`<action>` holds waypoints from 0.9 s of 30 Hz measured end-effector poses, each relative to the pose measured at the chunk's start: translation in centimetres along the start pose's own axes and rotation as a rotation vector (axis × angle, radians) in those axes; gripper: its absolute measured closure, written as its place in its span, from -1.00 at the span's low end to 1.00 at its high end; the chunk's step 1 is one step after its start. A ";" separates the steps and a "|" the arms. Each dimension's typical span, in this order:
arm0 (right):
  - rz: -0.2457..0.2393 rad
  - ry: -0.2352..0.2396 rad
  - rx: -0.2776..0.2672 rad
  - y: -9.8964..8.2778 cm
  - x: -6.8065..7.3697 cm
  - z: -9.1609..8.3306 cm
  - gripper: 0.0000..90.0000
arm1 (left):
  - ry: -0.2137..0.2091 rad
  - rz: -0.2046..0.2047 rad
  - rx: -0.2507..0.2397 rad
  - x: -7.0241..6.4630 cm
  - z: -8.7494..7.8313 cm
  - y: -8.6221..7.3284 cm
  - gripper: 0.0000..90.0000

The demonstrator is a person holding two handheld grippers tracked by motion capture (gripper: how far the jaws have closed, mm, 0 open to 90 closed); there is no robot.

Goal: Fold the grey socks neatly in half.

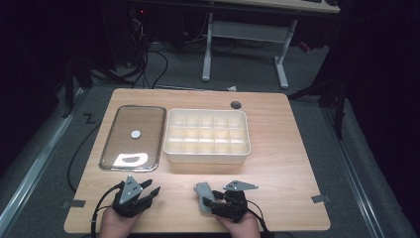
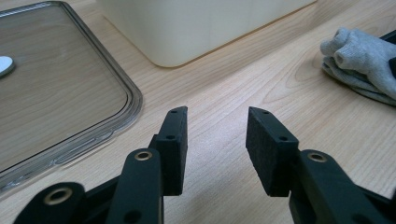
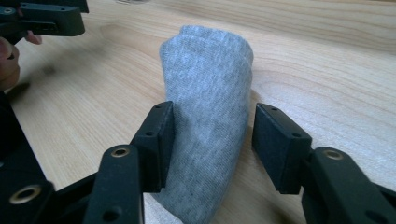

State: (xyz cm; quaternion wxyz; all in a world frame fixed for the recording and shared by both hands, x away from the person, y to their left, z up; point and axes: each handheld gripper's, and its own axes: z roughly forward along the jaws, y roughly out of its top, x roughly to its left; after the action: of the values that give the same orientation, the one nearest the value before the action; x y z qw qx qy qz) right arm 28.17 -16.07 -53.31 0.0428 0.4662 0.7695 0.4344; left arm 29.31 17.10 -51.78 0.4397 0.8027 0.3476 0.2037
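We see the table (image 1: pixel 277 163) lit from above while the room around it sinks into near black. A white glare patch sits on the clear lid (image 1: pixel 132 136) in the high view, which looks soft and grainy. In both gripper views the light is even and warm; the black jaws at the bottom edge are slightly blurred, and the grey sock (image 3: pixel 208 116) shows crisp weave with a faint shadow.
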 end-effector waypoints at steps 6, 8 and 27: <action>-0.019 0.006 0.013 0.1 0.4 0.0 0.28 | 0.003 -0.014 -0.002 0.4 -0.1 -0.2 0.31; -0.019 0.016 0.022 0.1 0.5 0.0 0.29 | 0.004 -0.017 -0.002 0.5 -0.1 -0.2 0.31; -0.079 -0.075 0.037 0.7 -0.1 -1.9 0.52 | 0.011 0.003 -0.003 0.3 -0.2 -0.2 0.29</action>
State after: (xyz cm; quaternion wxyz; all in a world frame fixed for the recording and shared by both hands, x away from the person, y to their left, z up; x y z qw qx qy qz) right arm 27.80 -17.19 -51.64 0.0802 0.4524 0.7929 0.4003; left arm 29.36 17.53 -51.81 0.4388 0.8013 0.3486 0.2094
